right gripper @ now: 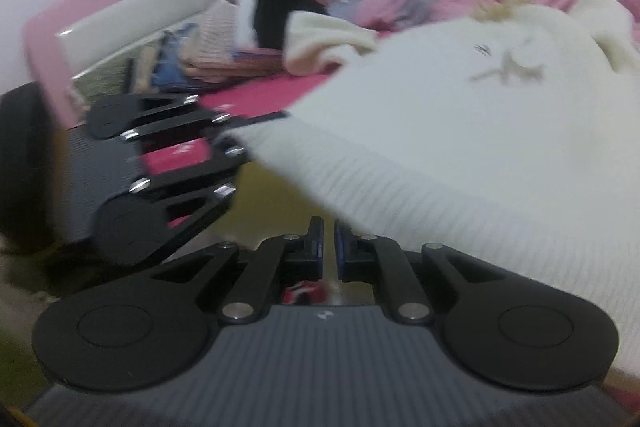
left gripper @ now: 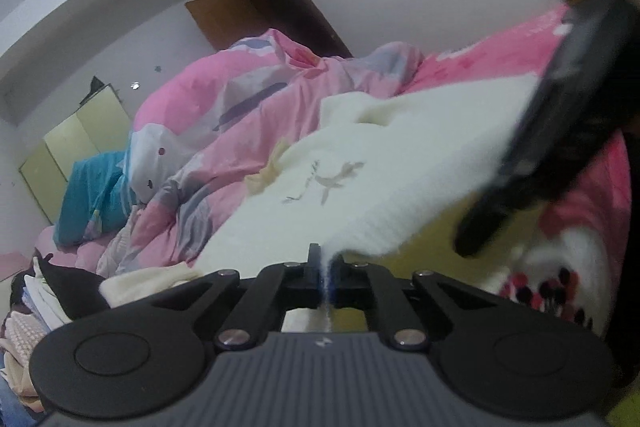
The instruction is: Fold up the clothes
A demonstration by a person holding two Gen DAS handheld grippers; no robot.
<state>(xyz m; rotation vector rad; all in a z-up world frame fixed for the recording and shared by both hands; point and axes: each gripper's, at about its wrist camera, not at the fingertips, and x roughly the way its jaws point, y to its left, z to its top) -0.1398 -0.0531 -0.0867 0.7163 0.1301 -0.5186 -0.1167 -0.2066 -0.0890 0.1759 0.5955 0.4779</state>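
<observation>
The left gripper point(left gripper: 325, 259) is closed, and its pads pinch the lower edge of the cream-white ribbed knit sweater point(left gripper: 384, 163). In the right wrist view the same gripper point(right gripper: 236, 131) bites the hem from the left side. The right gripper point(right gripper: 329, 247) shows a narrow gap between its blue pads, and I see no cloth between them; the ribbed hem point(right gripper: 460, 195) lies just beside it. The sweater is spread over the pink printed bed sheet point(right gripper: 256, 95), in front of a crumpled pink quilt point(left gripper: 240, 99). Behind, near the bed's edge, stands a pile of folded clothes point(right gripper: 224, 59), so some pieces look finished. I judge this sweater is only at the beginning: no fold is visible yet, and one sleeve point(right gripper: 320, 39) lies loose.
</observation>
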